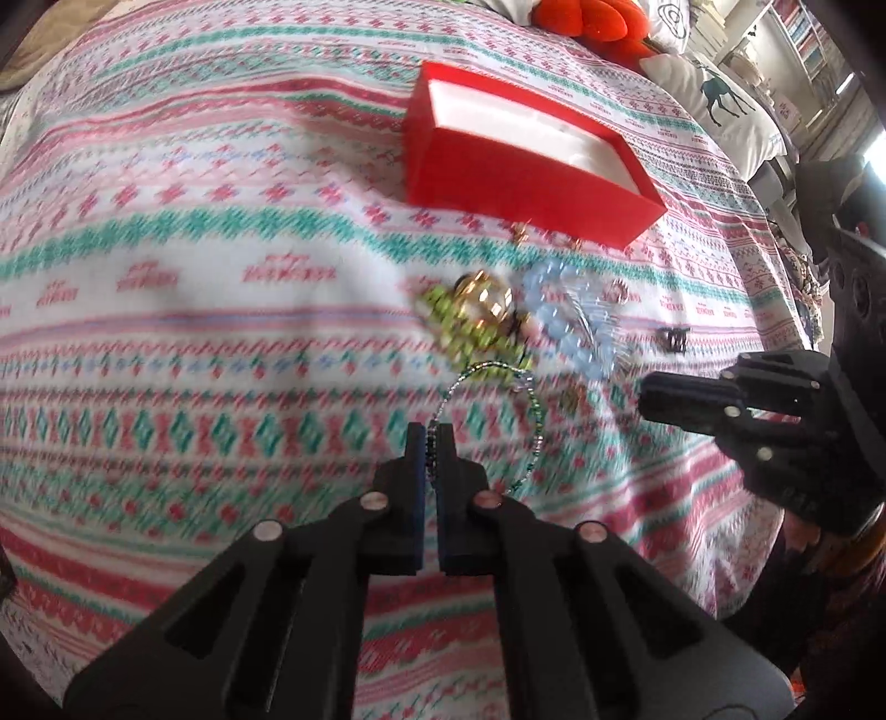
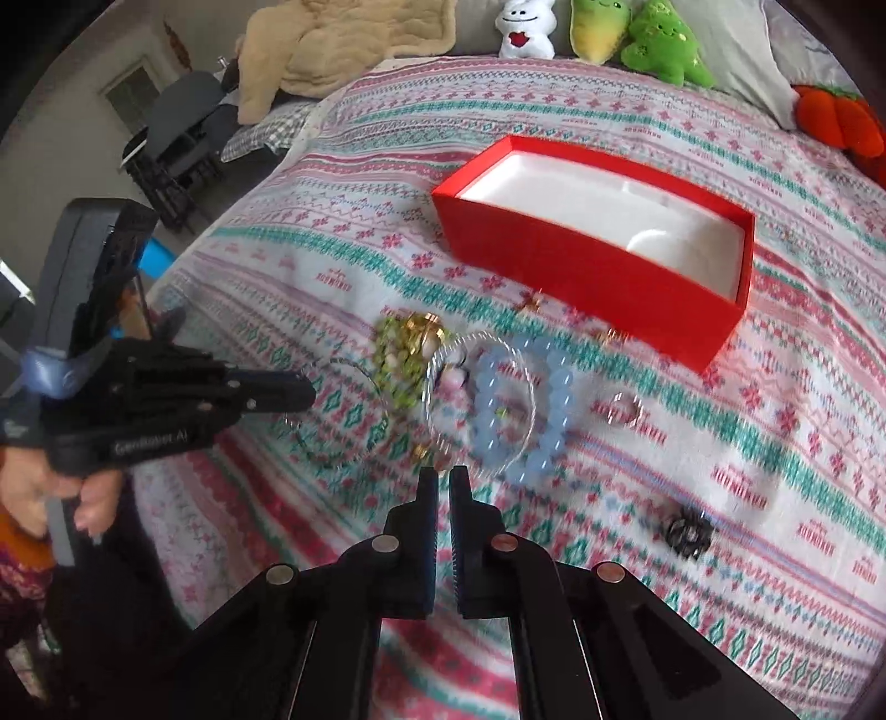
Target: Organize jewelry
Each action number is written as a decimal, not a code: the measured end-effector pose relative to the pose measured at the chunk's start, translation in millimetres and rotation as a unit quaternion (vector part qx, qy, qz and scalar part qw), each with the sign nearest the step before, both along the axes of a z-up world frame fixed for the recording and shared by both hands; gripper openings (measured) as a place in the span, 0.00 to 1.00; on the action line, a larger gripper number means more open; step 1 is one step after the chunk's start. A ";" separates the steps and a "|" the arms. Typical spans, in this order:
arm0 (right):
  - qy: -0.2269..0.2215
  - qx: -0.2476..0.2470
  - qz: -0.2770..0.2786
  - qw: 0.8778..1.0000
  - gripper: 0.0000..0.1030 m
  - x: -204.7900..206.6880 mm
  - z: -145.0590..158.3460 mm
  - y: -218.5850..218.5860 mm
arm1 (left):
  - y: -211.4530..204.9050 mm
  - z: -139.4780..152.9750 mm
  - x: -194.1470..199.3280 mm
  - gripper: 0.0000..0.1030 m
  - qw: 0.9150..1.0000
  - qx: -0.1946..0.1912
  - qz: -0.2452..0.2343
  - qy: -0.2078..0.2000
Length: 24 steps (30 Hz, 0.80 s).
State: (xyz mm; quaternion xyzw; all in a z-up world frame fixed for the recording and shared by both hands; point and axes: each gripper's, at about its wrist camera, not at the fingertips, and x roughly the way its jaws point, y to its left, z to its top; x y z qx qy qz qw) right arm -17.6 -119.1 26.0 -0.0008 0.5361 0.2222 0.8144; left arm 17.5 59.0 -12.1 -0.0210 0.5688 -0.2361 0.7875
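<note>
A red box (image 1: 498, 171) with a white lining lies open on the patterned bedspread; it also shows in the right wrist view (image 2: 581, 277). In front of it lies a heap of jewelry: a green bead bracelet (image 1: 448, 321), a gold piece (image 1: 487, 293), a pale blue bead bracelet (image 1: 559, 327) (image 2: 526, 410), a clear bangle (image 2: 470, 399). My left gripper (image 1: 431, 437) is shut on a thin beaded chain (image 1: 487, 382). My right gripper (image 2: 443, 479) is nearly shut and empty, just short of the heap.
A small ring (image 2: 620, 410) and a dark clip (image 2: 686, 531) lie apart on the right. Small gold earrings (image 2: 531, 302) lie by the box. Plush toys (image 2: 653, 39) and pillows line the far edge. A chair (image 2: 177, 138) stands beside the bed.
</note>
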 end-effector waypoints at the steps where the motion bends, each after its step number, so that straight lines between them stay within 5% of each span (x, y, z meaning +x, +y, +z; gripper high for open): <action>1: 0.005 0.001 0.005 1.000 0.04 -4.9 -0.1 0.1 | 2.5 -0.6 -2.2 0.04 1.000 0.000 0.001 0.002; 7: 0.016 -0.010 0.028 0.999 0.04 -28.5 -0.9 4.9 | 15.6 -1.7 -15.5 0.04 1.000 0.008 0.000 0.000; 10: 0.009 -0.010 -0.009 1.000 0.08 -28.5 -6.1 -1.9 | 19.1 0.2 -20.0 0.05 1.000 0.017 -0.004 -0.021; 11: 0.006 -0.011 -0.021 1.000 0.11 -26.1 -6.9 -5.0 | 19.5 1.0 -21.0 0.09 0.999 0.021 -0.006 -0.030; 14: -0.003 -0.009 -0.057 0.998 0.17 -14.9 -4.7 -12.9 | 17.4 5.0 -24.2 0.51 0.999 0.018 -0.016 -0.047; 15: -0.006 -0.006 -0.064 0.998 0.23 -13.4 -1.6 -15.6 | 16.5 6.6 -25.3 0.66 0.998 0.019 -0.019 -0.053; 16: -0.012 -0.004 -0.069 0.998 0.29 -10.8 0.8 -15.8 | 14.0 8.8 -27.6 0.68 0.997 0.018 -0.027 -0.063; 18: -0.026 -0.003 -0.077 0.997 0.78 -5.6 5.2 -13.9 | 5.7 9.8 -31.8 0.69 0.995 0.026 -0.053 -0.077; 24: -0.068 -0.014 -0.059 0.996 0.78 7.5 6.3 5.0 | -16.4 -4.8 -34.7 0.71 0.989 0.069 -0.095 -0.093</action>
